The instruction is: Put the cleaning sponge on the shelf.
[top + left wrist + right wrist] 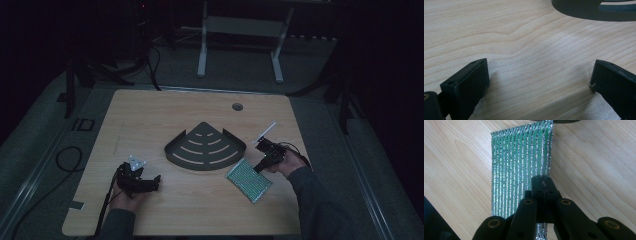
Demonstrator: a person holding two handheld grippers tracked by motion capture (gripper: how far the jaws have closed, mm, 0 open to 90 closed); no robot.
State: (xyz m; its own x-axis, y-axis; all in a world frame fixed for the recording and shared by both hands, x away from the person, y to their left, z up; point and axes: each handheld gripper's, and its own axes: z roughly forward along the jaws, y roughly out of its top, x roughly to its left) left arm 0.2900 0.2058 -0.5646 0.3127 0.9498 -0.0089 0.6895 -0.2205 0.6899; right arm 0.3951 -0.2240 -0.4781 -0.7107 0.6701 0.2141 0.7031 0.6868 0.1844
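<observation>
The right hand-held gripper (262,166), at the lower right of the high view, had its jaws pinched together on the near edge of a green and silver mesh pad (249,179), which lay flat on the wooden bench (200,215); in the right gripper view the pad (520,165) ran up the frame from the closed jaws. Left of the pad, at mid-frame in the high view, sat a dark fan-shaped slotted tray (205,147), its rim (584,11) at the top of the left gripper view. The left hand-held gripper (150,182), at lower left, rested with jaws spread wide over bare wood, holding nothing.
</observation>
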